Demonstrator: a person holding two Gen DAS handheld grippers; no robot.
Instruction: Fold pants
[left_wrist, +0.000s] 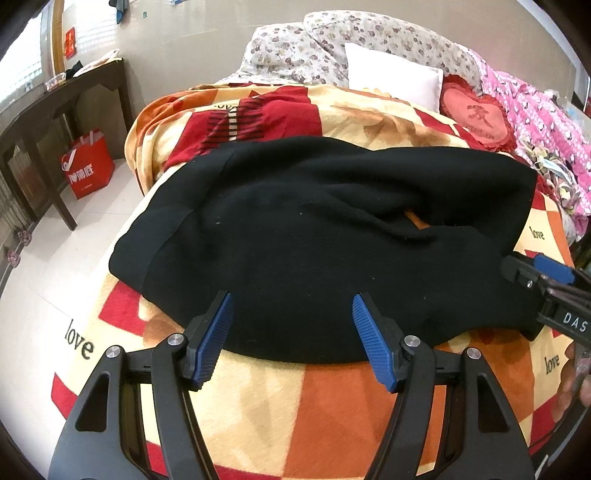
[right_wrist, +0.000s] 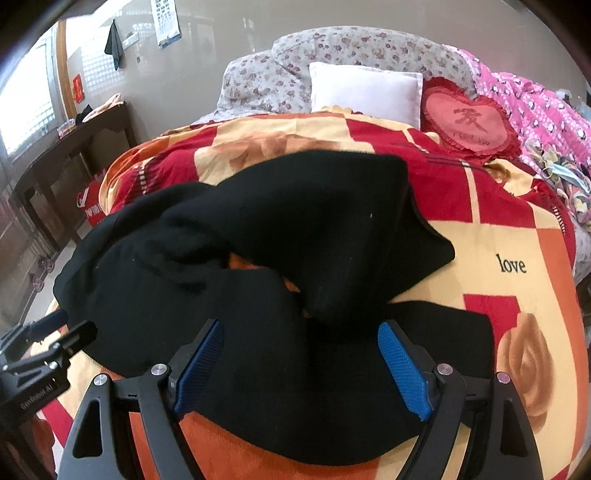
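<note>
Bedroom, patterned orange-red fleece blanket (left_wrist: 332, 406) on bed: rumpled black knit pants (left_wrist: 314, 240) across it. Soft, limp, light, prone to bunching; best pinched at hem edges. Left gripper (left_wrist: 291, 332) fingers spread, empty; right gripper (right_wrist: 301, 369) fingers spread astride fabric.

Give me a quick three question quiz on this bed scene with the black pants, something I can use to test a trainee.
1. True or false: the left claw is clamped on the black pants.
2. Which item lies nearest the white pillow? A) heart-shaped red cushion B) red shopping bag C) dark wooden table
3. What word is printed repeatedly on the blanket?

Key
1. False; its jaws stand open at the near edge of the pants.
2. A
3. love
</note>
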